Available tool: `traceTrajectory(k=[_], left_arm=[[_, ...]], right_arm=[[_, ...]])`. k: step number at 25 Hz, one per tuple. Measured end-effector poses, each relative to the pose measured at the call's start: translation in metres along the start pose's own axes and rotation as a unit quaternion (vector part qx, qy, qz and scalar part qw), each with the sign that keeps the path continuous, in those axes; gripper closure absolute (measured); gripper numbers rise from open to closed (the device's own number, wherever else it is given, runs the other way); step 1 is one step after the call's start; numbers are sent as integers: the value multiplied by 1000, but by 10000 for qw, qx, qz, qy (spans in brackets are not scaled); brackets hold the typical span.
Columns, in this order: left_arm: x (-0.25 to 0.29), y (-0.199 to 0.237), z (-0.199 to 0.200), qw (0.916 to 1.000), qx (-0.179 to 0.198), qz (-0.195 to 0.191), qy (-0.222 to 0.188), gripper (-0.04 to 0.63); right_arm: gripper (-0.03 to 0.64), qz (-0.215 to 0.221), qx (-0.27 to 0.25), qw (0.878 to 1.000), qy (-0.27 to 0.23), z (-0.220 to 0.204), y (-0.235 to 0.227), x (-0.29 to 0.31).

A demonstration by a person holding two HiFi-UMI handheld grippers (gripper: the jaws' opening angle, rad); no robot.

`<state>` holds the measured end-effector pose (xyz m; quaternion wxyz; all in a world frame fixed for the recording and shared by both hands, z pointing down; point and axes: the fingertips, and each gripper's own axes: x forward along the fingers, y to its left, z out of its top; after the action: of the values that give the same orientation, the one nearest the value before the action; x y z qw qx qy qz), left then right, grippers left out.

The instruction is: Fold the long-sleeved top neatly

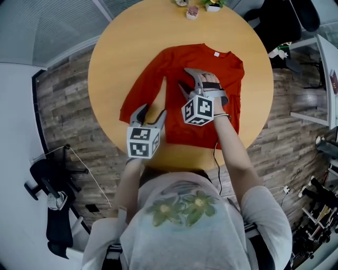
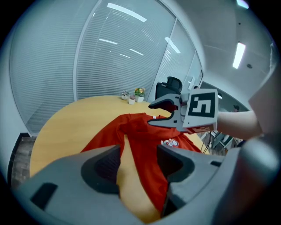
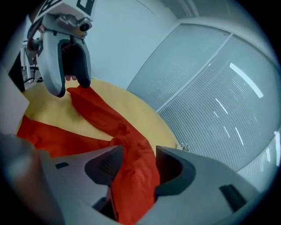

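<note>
A red long-sleeved top [image 1: 211, 68] lies flat, front up, on the round wooden table [image 1: 121, 52], with one sleeve [image 1: 140, 87] running down to the left. My right gripper [image 1: 183, 78] hovers over the middle of the chest, jaws open. In the right gripper view [image 3: 134, 162] a ridge of red cloth [image 3: 131, 154] shows between the spread jaws, and the pads do not press it. My left gripper [image 1: 153, 111] is near the hem by the end of that sleeve, open. Bare table and the top's edge [image 2: 149, 176] show between its jaws [image 2: 138, 162].
Small pots and ornaments [image 1: 193, 11] stand at the table's far edge. A black office chair [image 1: 280, 26] is behind the table on the right, another [image 1: 53, 190] on the floor at the left. Glass walls with blinds [image 2: 109, 57] surround the room.
</note>
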<state>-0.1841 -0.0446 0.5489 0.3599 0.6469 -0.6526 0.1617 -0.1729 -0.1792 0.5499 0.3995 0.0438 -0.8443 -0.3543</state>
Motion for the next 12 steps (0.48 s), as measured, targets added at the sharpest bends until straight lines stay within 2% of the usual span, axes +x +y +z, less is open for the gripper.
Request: traceTrajectory(k=[2, 4, 6, 7, 8, 9, 10, 12], left_arm=[[0, 0, 0, 10000, 3, 9, -5, 336], [0, 1, 1, 10000, 4, 20, -16, 336], [0, 1, 1, 10000, 0, 33, -9, 336], [0, 1, 0, 10000, -6, 34, -3, 336], [0, 1, -1, 10000, -15, 31, -1, 336], [-1, 1, -1, 10000, -24, 27, -4, 336], [-2, 1, -2, 10000, -31, 28, -5, 336], [-4, 4, -4, 10000, -38, 49, 1, 336]], right_arm=[[390, 33, 125, 9999, -34, 1, -2, -3], [390, 136, 609, 9980, -92, -1, -4, -4], [390, 384, 1568, 9869, -73, -9, -4, 0], [390, 520, 2178, 9746, -56, -13, -3, 5], [390, 642, 2857, 9561, -69, -17, -5, 10], [390, 742, 3597, 9300, -122, -21, -7, 16], [390, 823, 4375, 8952, -200, -24, -12, 24], [390, 906, 5835, 8066, -283, -35, -23, 41]])
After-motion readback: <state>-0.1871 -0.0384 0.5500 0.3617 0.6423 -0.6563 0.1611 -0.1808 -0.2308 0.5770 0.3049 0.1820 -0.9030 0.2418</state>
